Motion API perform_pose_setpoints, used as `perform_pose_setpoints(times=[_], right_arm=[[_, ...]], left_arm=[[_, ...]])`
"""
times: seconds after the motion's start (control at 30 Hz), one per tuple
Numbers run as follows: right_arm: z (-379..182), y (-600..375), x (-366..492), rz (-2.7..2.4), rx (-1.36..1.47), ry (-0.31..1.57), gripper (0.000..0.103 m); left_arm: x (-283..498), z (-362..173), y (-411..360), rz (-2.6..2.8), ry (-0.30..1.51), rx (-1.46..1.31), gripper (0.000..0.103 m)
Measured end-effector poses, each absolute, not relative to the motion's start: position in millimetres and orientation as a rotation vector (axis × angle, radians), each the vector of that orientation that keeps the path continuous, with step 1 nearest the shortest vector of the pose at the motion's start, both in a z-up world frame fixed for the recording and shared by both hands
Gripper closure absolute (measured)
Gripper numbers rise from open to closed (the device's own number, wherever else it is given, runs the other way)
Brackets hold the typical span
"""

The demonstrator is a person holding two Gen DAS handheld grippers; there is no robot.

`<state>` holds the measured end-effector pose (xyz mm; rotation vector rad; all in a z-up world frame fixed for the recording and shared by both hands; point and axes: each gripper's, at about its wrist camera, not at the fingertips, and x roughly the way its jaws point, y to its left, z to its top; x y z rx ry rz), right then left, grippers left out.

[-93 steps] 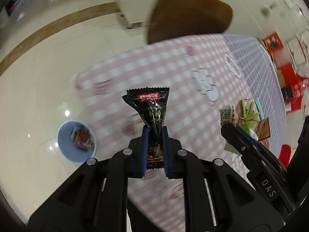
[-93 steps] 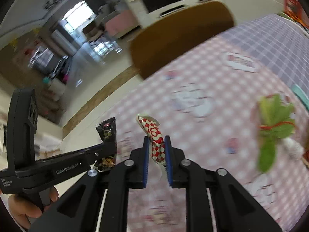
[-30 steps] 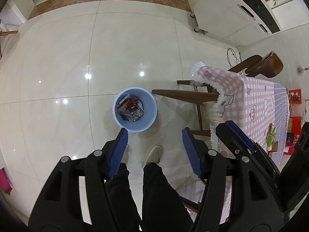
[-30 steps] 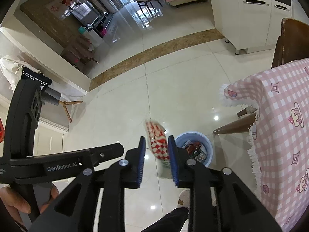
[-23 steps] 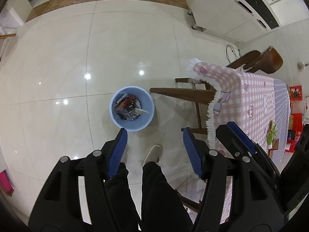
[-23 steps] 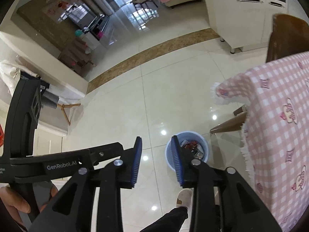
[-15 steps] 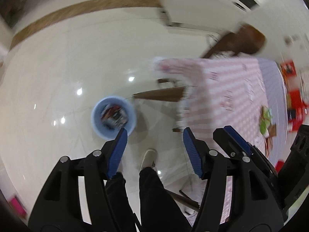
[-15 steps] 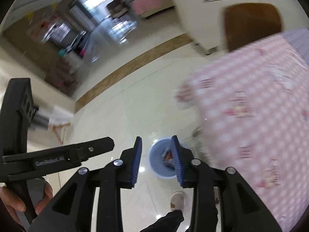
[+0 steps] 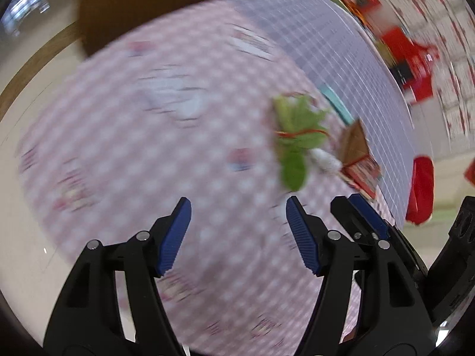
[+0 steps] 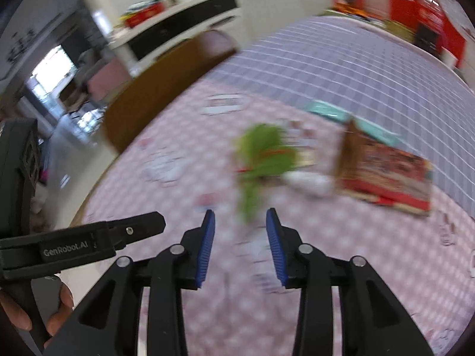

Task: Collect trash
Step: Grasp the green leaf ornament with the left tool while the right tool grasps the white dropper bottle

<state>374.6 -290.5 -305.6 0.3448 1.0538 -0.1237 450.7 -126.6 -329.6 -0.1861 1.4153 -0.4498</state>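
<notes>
Both views are blurred by motion and look down on a pink checked tablecloth (image 9: pixel 154 154). My left gripper (image 9: pixel 237 231) hangs over it with jaws opening and nothing between them. My right gripper (image 10: pixel 240 244) also has its jaws opening and empty. A green leafy bundle tied with red string (image 9: pixel 294 136) (image 10: pixel 261 160) lies ahead of both grippers. Beside it lie a small white scrap (image 10: pixel 308 182) and a red and brown printed packet (image 10: pixel 386 172) (image 9: pixel 359 160). The left gripper (image 10: pixel 136 227) shows at the left of the right wrist view, held by a hand (image 10: pixel 56 323).
A brown wooden chair back (image 9: pixel 166 6) (image 10: pixel 166 71) stands at the table's far edge. A grey checked cloth (image 10: pixel 356 71) covers the far half of the table. A teal flat thing (image 10: pixel 329 111) lies behind the packet. Red items (image 9: pixel 409 56) stand by the wall.
Both grippers have swung from the floor and blue bin back over the table. The red-checked wrapper left the right gripper's jaws, and both pairs of jaws stand wider.
</notes>
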Motion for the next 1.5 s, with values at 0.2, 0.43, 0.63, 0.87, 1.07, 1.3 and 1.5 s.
perform_pose_setpoints(times=[0.2,0.43,0.63,0.87,1.07,1.3,1.5], right_arm=[[-333,-344,371,-0.192,0.406,1.095,0.067],[-359,-354,385,-0.141,0.442,1.127,0.067],[-368,-350,407,-0.139,0.419,1.127,0.057],[-376,-345,427,-0.129,0.363,1.117,0.06],[-375,-334,427,-0.09,0.361,1.136,0.096],[-354,-324,420,-0.15,0.271,1.069,0.055],[-358,-326,443,-0.105,0.21,1.083,0.054]], left_arm=[[463,-356,-197,-0.493,1.448,-0.09,0.038],[472,-380,-215,-0.473,1.475,-0.022,0.089],[478,-358,-184,-0.403,1.378,-0.093,0.099],[477,-329,-153,-0.355,1.299,-0.141,0.1],[468,-318,-124,-0.335,1.278,-0.203,0.1],[453,-301,-87,-0.28,1.232,-0.254,0.1],[450,-298,-86,-0.265,1.221,-0.259,0.1]])
